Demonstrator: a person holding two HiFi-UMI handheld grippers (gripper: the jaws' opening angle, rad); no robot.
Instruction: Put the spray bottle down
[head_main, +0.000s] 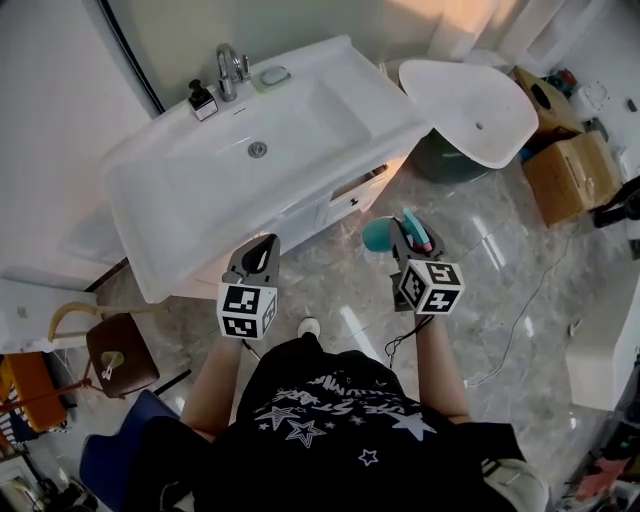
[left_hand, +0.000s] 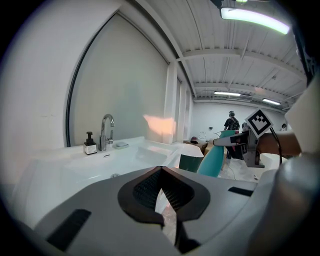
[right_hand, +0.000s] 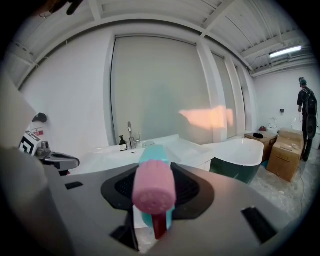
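A teal spray bottle (head_main: 379, 236) with a pink trigger head (right_hand: 154, 187) lies lengthwise between the jaws of my right gripper (head_main: 407, 238), which is shut on it. In the right gripper view the pink head faces the camera and the teal body (right_hand: 152, 152) points toward the white sink unit (right_hand: 115, 155). The left gripper view shows the bottle (left_hand: 212, 159) off to the right. My left gripper (head_main: 262, 248) is held beside it at the same height, in front of the sink unit (head_main: 190, 200), jaws closed together with nothing in them (left_hand: 161, 174).
On the sink's back edge stand a chrome faucet (head_main: 228, 70), a soap dispenser (head_main: 203, 100) and a soap dish (head_main: 274, 75). A white freestanding bathtub (head_main: 470, 110) and cardboard boxes (head_main: 570, 170) are to the right, a brown stool (head_main: 120, 352) to the left. A person (right_hand: 306, 120) stands far off.
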